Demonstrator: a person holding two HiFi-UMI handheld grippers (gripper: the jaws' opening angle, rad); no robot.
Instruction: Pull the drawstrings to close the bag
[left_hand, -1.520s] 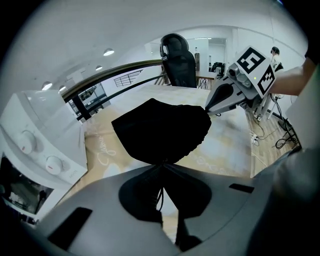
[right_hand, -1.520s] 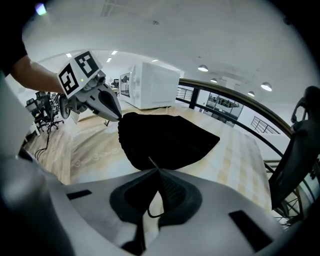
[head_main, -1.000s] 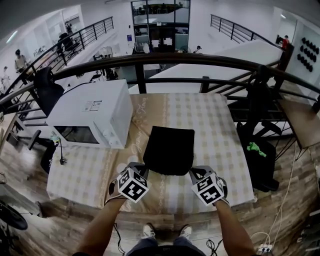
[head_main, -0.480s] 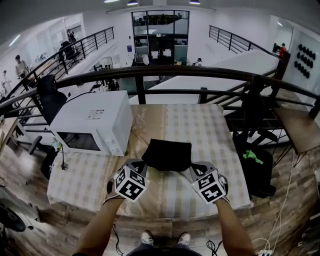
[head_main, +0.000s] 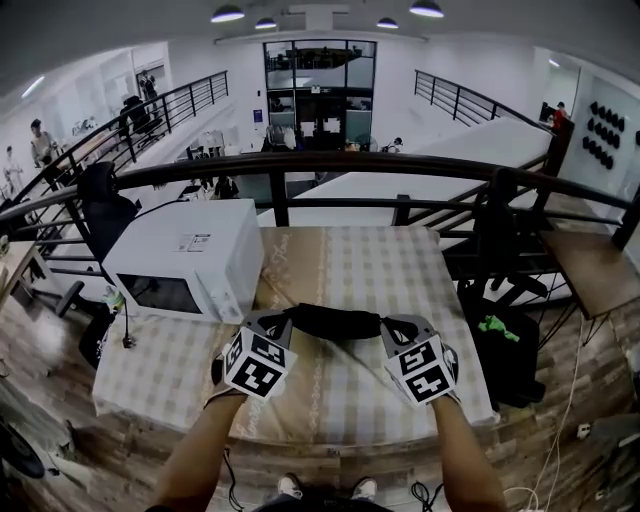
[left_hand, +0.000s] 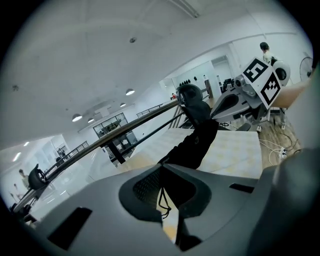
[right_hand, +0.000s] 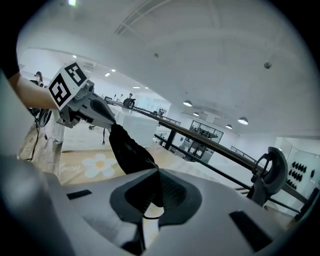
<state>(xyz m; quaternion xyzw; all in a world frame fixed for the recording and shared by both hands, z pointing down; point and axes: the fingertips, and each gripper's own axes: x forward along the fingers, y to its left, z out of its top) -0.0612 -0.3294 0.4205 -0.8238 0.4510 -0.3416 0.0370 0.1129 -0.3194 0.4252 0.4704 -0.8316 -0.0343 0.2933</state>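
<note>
A black drawstring bag (head_main: 333, 321) hangs bunched into a narrow band between my two grippers, above the checked tablecloth (head_main: 400, 265). My left gripper (head_main: 278, 325) is shut on the drawstring at the bag's left end; in the left gripper view a thin knotted cord (left_hand: 163, 207) runs out from the shut left gripper (left_hand: 161, 174) and the bag (left_hand: 194, 144) stretches away toward the right gripper (left_hand: 231, 102). My right gripper (head_main: 393, 328) is shut on the drawstring at the right end; a cord loop (right_hand: 151, 215) shows below the right gripper (right_hand: 157, 176), with the bag (right_hand: 127, 146) beyond.
A white microwave (head_main: 185, 258) stands on the table's left side. A dark railing (head_main: 330, 165) runs behind the table. On the floor to the right sits a black bag with something green (head_main: 497, 325). A black chair (head_main: 103, 205) is at the far left.
The bag lay flat on the table a second ago; it has been lifted and its mouth drawn together into a thin band, with both grippers raised and pulling outward.
</note>
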